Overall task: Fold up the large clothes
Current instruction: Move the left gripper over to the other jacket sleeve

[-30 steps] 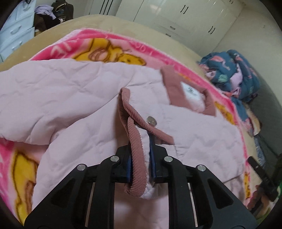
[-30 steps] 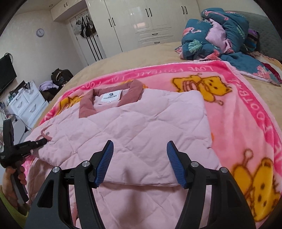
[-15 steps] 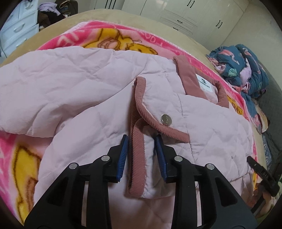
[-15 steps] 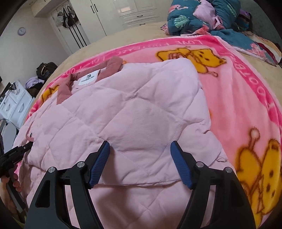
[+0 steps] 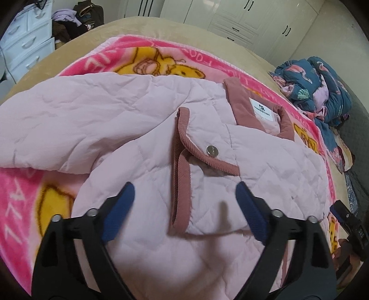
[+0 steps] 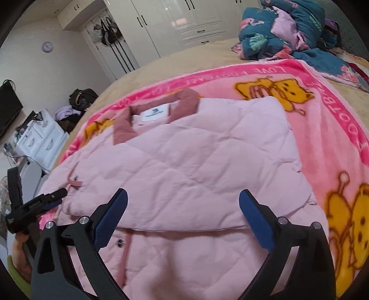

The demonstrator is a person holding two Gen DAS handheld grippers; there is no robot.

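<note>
Up close, the left gripper (image 5: 183, 200) has its blue-padded jaws standing wide apart — they have just been opening, and the corduroy-edged cuff (image 5: 181, 184) lies loose between them, touched by neither pad. That cuff ends a sleeve folded across the pink quilted jacket (image 5: 115, 129), with a silver snap button (image 5: 210, 151) just beyond it. Over on the other side, the right gripper (image 6: 182, 215) is spread wide too, its jaws also just opened, hovering over the jacket's folded edge (image 6: 184, 227) with nothing pinched.

The jacket lies flat on the pink cartoon-bear blanket (image 6: 327, 129), dusty-rose collar (image 6: 186, 101) and white label (image 6: 155, 112) at the far end. From the right wrist view the left gripper shows at the lower left — held in a hand (image 6: 20, 249) by the jacket's side.

Past the blanket, the tan bedspread (image 6: 184, 62) runs on to a heap of teal flamingo-print bedding (image 6: 281, 25). Farther back: white wardrobes (image 6: 184, 20), a white drawer unit (image 6: 41, 140), a dark bag (image 6: 83, 95) and a round wall clock (image 6: 47, 46).
</note>
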